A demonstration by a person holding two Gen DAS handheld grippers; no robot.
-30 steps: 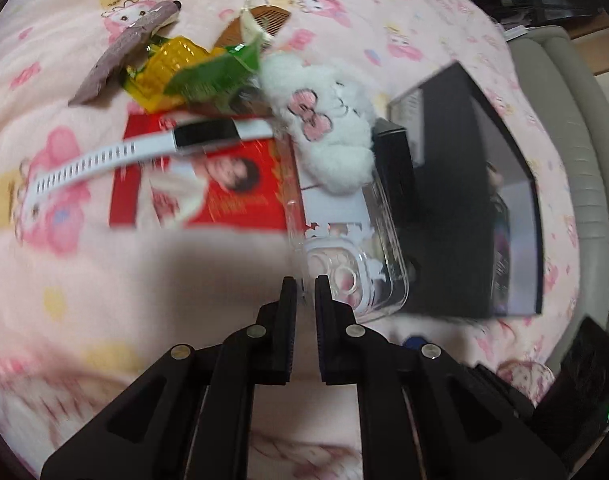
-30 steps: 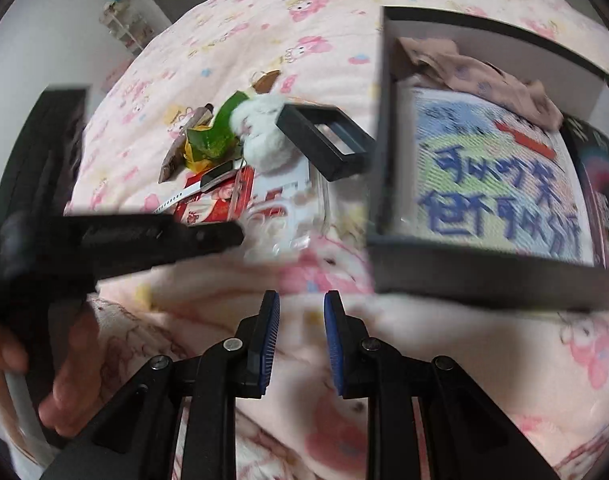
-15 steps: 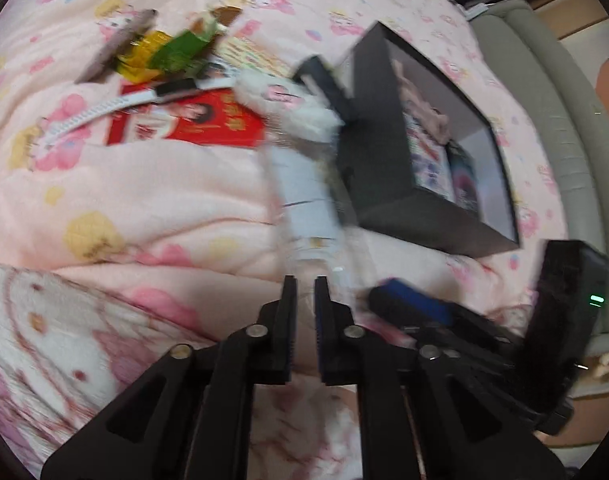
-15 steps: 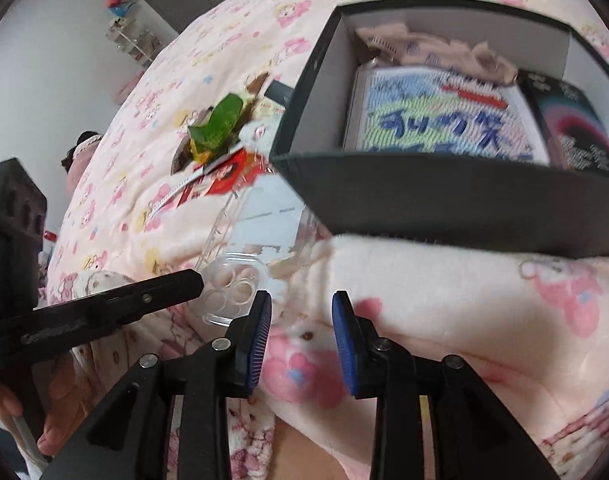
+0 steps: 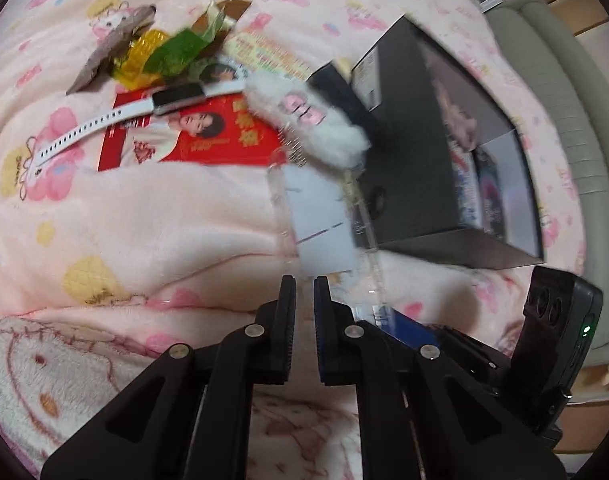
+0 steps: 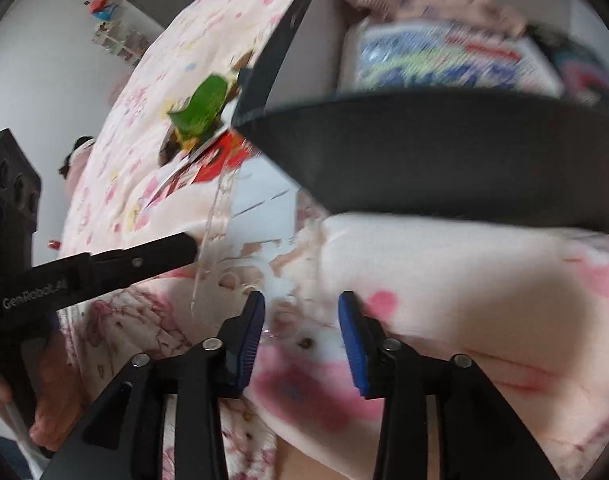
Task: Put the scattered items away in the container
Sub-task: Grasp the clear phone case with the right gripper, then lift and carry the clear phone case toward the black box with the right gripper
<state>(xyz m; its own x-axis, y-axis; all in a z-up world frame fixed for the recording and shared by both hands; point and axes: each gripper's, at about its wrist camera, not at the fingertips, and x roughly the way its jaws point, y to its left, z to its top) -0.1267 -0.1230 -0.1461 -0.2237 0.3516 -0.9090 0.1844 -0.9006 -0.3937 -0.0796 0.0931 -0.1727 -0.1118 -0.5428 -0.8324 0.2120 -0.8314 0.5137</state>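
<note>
A black open box [image 5: 416, 184] [image 6: 424, 152] lies on the pink blanket, with a printed pack [image 6: 444, 60] and pink fabric inside. A clear phone case [image 5: 320, 220] [image 6: 260, 216] lies against its near-left wall. My left gripper [image 5: 304, 280] is shut on the case's near edge. My right gripper [image 6: 302, 308] hangs low over the blanket, its jaws opening, and the case's near end lies between them untouched. A white plush [image 5: 324, 132], a white watch [image 5: 104, 120], a red card [image 5: 208, 144] and green and yellow wrappers [image 5: 172, 52] lie scattered to the left.
A brown strip [image 5: 108, 52] lies at the far left of the pile, and a small black box [image 5: 344, 92] leans on the container behind the plush. A grey sofa [image 5: 564, 100] borders the blanket on the right. A hand [image 6: 52, 412] holds the left gripper.
The left gripper has drawn back toward me with the case's edge at its tips. The right gripper has sunk toward the blanket in front of the box, and its jaws have spread wider.
</note>
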